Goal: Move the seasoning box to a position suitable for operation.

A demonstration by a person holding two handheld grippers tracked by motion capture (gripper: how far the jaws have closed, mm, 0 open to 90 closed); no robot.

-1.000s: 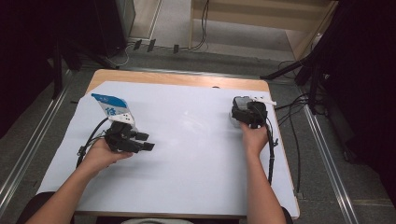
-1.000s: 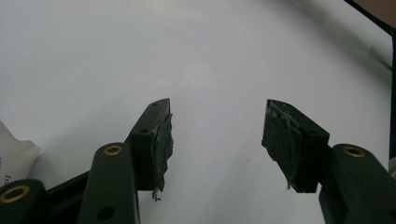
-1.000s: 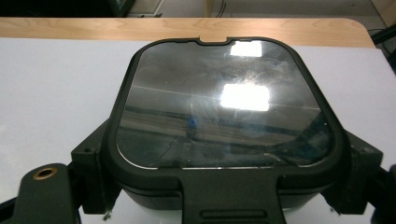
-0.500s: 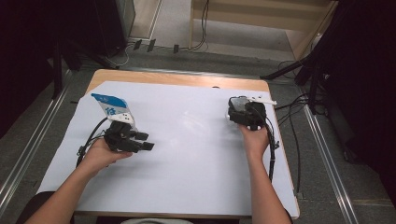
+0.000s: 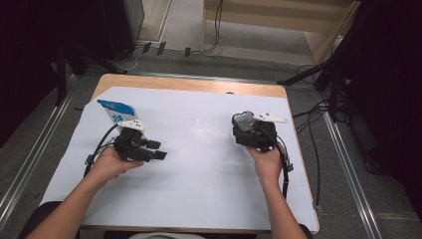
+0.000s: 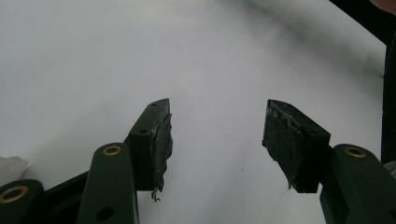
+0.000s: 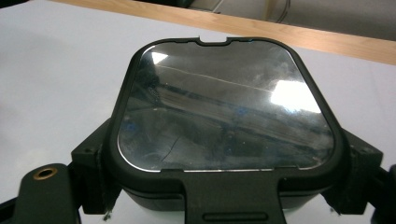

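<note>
The right gripper [image 5: 245, 130] is clamped on a lidded box [image 7: 228, 112] near the sheet's [image 5: 199, 169] right edge, having drifted slightly left since a second ago. The left gripper [image 5: 158, 150] rests at the left, jaws wide and empty, unmoved; open sheet lies between them

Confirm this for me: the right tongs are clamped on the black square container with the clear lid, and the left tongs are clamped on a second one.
Wrong on the left. The left tongs are open and hold nothing, as the left gripper view shows, with bare white table cover between the jaws. The right tongs are indeed clamped on the black square container with the clear lid.
</note>
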